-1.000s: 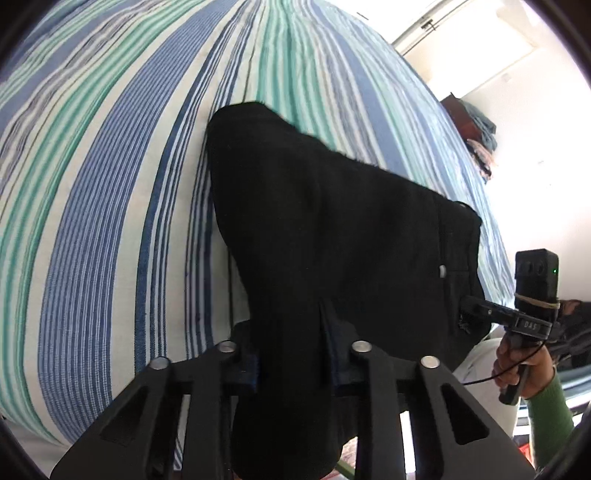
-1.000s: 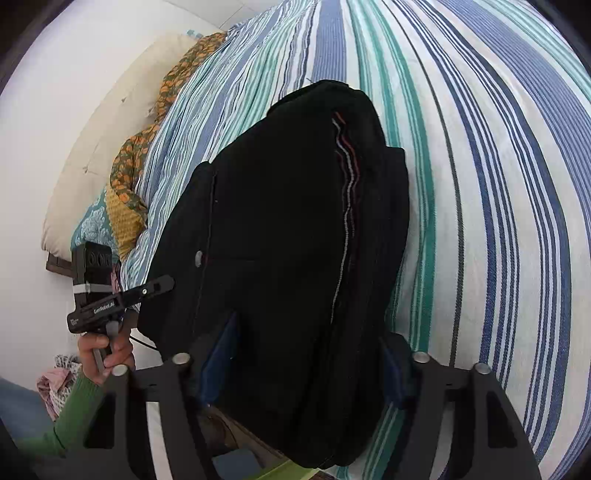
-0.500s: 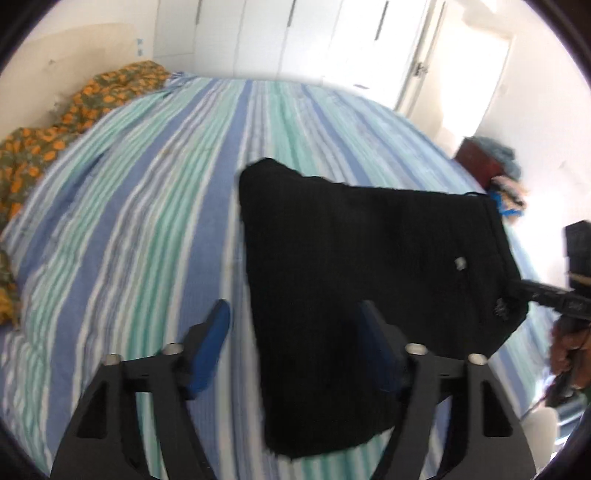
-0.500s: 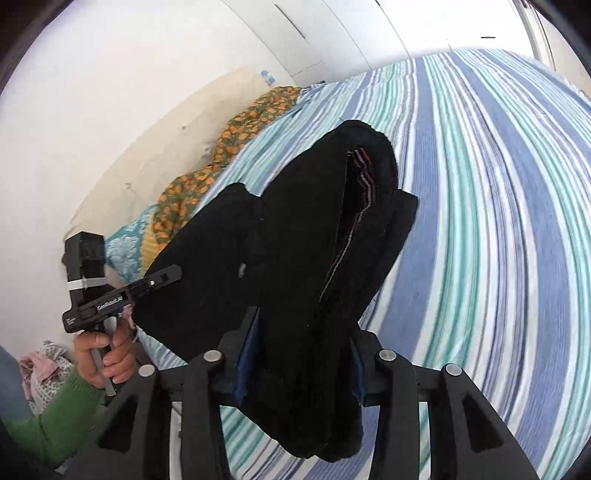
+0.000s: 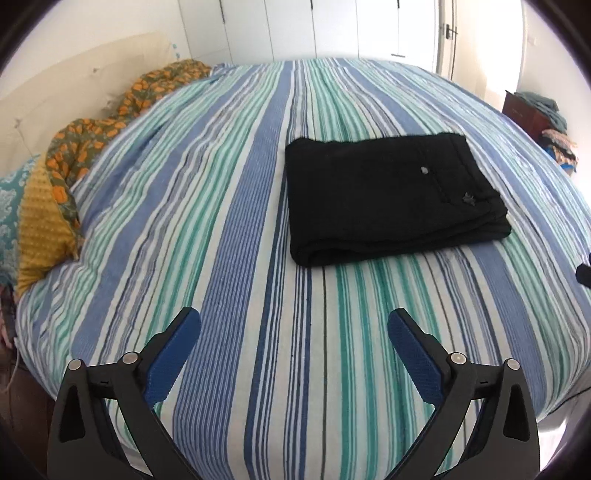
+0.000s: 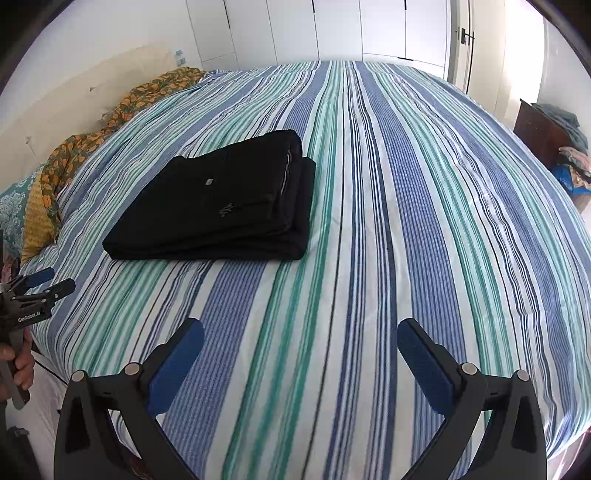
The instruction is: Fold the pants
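Observation:
The black pants (image 5: 388,199) lie folded in a flat rectangle on the striped bed cover (image 5: 221,258), a small button showing on top. My left gripper (image 5: 294,317) hovers above the cover in front of the pants. Its jaws are opening wide and nothing is between them. In the right wrist view the pants (image 6: 221,206) lie ahead and to the left, with stacked layers along their near edge. My right gripper (image 6: 301,326) is also clear of them, its jaws opening wide and empty. The left gripper (image 6: 37,291) shows at that view's left edge, held by a hand (image 6: 22,365).
An orange floral blanket (image 5: 92,140) and a yellow pillow (image 5: 40,229) lie along the headboard side on the left. White wardrobe doors (image 5: 332,29) stand beyond the bed. A dark wooden cabinet (image 5: 528,114) with piled clothes stands at the right.
Both grippers have let go of the pants, opened wide and drawn back and up. The pants, hanging from the jaws before, now lie folded on the bed.

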A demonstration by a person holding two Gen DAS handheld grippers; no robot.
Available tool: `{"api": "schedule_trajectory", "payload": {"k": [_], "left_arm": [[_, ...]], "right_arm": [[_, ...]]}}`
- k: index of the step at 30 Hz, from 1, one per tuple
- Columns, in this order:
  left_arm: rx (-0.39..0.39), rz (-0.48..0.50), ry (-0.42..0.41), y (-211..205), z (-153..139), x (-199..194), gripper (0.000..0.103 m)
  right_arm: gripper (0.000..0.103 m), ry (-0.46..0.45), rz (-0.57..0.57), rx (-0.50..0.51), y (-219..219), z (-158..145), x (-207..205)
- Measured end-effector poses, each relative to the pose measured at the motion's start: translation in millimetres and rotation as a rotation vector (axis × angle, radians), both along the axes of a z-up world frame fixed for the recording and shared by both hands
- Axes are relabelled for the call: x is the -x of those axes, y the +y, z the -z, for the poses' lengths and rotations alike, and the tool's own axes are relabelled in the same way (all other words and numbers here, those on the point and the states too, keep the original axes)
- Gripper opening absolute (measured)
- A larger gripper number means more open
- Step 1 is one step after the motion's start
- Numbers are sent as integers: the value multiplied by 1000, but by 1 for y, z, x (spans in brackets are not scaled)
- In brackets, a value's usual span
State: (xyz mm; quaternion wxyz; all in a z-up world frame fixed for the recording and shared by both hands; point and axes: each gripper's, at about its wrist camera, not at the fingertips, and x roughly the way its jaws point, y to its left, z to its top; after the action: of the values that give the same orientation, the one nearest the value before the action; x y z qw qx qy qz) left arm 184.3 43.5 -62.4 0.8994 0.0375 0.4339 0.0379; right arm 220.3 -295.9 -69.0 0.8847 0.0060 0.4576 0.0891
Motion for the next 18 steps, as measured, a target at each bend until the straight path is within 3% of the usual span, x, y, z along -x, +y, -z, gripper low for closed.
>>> {"api": "schedule_trajectory", "payload": {"k": [9, 18], "left_arm": [[0, -50, -88, 0, -46, 35, 102], [21, -66, -80, -8, -63, 63, 102]], "right_arm": [[103, -96, 11, 44, 79, -47, 50], [103, -133, 38, 58, 91, -74, 85]]}}
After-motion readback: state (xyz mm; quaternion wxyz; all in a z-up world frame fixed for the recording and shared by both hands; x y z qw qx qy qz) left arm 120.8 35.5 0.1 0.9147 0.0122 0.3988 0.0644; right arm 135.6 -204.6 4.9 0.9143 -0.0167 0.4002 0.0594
